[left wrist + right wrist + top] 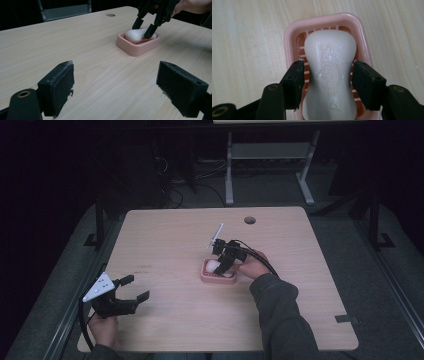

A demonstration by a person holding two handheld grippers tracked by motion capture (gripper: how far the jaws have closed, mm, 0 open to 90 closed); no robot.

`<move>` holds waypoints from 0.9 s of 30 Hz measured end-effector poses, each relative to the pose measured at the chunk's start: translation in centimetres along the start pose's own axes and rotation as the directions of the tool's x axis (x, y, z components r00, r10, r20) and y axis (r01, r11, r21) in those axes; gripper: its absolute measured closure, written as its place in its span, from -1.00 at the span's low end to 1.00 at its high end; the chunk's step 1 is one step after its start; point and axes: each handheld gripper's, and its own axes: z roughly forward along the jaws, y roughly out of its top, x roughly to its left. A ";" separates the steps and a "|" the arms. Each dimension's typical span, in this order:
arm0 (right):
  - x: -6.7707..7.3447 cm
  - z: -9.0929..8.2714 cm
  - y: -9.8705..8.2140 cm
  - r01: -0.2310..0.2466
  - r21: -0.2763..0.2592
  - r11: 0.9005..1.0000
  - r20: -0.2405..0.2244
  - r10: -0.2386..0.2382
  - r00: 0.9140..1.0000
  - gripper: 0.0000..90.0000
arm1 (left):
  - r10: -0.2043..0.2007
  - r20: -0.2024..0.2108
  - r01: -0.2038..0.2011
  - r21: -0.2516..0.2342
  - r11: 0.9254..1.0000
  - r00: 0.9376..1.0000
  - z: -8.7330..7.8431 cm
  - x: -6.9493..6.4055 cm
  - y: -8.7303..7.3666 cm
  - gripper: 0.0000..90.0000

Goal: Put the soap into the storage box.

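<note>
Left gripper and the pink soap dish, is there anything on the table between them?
Nothing: the left gripper view shows bare wood between the left gripper and the soap dish.

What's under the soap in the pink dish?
Under the soap the pink dish has a slatted floor; slats show along the bar's edges. The floor directly beneath the bar is covered.

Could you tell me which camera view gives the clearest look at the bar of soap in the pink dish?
The right gripper view: the soap sits close up between the open tongs, its embossed lettering legible. The left gripper view shows it farther off, side-on in the pink dish. In the high view it is a small white patch.
</note>
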 end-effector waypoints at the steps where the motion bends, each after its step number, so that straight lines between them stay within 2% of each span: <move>1: 0.2 -0.3 0.0 0.004 -0.003 1.000 0.003 -0.004 1.000 -0.09 | 0.003 0.001 -0.003 0.003 1.000 1.000 0.0 0.0 0.0 -0.69; 12: 0.3 -1.3 -0.8 -0.013 -0.028 1.000 0.004 0.013 1.000 -0.12 | 0.002 0.003 -0.002 0.006 1.000 1.000 0.2 -0.1 0.1 -0.69; 20: 0.2 -1.5 -1.3 -0.018 -0.035 0.999 0.003 0.018 1.000 -0.12 | 0.011 0.004 -0.011 0.010 1.000 1.000 0.2 -0.1 0.1 -0.69; 27: 0.2 -1.7 -1.7 -0.028 -0.040 0.999 0.001 0.028 1.000 -0.12 | 0.004 0.001 -0.004 0.006 1.000 1.000 0.2 -0.1 0.1 -0.69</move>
